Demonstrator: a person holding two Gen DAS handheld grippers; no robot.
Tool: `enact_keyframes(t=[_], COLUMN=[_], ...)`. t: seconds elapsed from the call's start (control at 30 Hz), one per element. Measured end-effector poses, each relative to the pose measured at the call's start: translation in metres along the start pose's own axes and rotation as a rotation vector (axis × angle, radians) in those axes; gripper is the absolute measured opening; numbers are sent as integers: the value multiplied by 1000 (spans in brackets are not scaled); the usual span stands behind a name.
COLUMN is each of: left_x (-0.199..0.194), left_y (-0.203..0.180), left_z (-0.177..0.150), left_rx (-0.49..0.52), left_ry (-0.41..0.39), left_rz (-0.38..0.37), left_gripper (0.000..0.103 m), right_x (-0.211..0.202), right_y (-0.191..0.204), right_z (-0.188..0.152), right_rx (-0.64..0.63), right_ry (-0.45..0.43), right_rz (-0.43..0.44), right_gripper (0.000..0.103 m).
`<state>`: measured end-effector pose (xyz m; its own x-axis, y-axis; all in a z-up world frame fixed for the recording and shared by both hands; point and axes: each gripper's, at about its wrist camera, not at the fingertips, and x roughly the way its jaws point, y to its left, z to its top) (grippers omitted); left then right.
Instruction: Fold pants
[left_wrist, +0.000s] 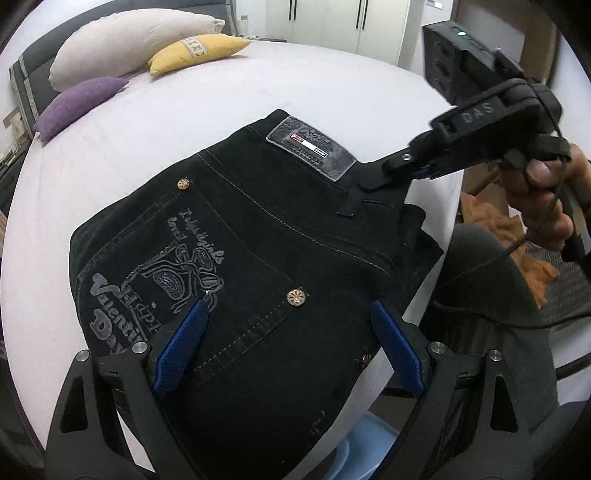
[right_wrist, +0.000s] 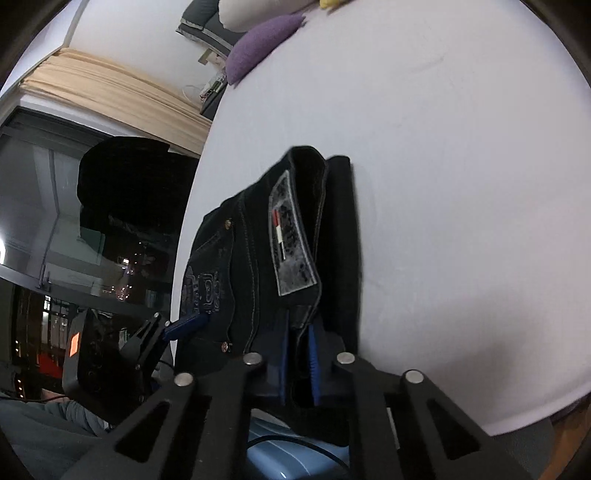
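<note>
Black pants (left_wrist: 258, 258) lie folded on the white bed (left_wrist: 184, 147), back pocket and grey waist label up, near the bed's front edge. My left gripper (left_wrist: 288, 332) is open just above the pocket, blue pads wide apart. My right gripper (right_wrist: 299, 343) is shut on the pants' waistband; in the left wrist view it (left_wrist: 373, 177) pinches the waist by the belt loop. The pants (right_wrist: 266, 251) show edge-on in the right wrist view, and the left gripper (right_wrist: 184, 326) shows at their left side.
A beige pillow (left_wrist: 129, 40), a yellow pillow (left_wrist: 195, 51) and a purple pillow (left_wrist: 77, 107) lie at the head of the bed. Wardrobe doors (left_wrist: 332, 22) stand behind. The person's leg (left_wrist: 480, 314) is at the bed's edge. A dark window (right_wrist: 74, 240) is left.
</note>
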<state>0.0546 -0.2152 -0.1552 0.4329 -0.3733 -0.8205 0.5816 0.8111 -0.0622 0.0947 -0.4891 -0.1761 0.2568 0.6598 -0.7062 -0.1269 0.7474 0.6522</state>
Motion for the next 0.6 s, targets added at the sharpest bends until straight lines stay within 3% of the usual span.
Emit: enact_keyframes(t=[0.17,0.3,0.5,0.53,0.57,0.6], left_x=[-5,-5,-16,-12,-2,10], left_y=[14,25,35,39,44,52], left_z=[-3,-10,12,11,8,2], left_rx=[-19,-46,-45,-53,-67,-92], left_ry=[19,23,-59,-48,-23,14], left_rz=[14,-4,35,43,52,49], left_gripper=[90,90,90,90,90,90], right_x=[-10,0,11,7,-1,-8], right_y=[10,-27,-47,-46,-45,-42], right_z=[-9,-18,-19,-18,-17,-16], right_rx=[-27,68,151,147,139,135], right_ry=[14,20,-14,-15,-22,-33], right_rz=[-6,-28,77,63,29,-36], right_gripper=[9,8,11,13,33,42])
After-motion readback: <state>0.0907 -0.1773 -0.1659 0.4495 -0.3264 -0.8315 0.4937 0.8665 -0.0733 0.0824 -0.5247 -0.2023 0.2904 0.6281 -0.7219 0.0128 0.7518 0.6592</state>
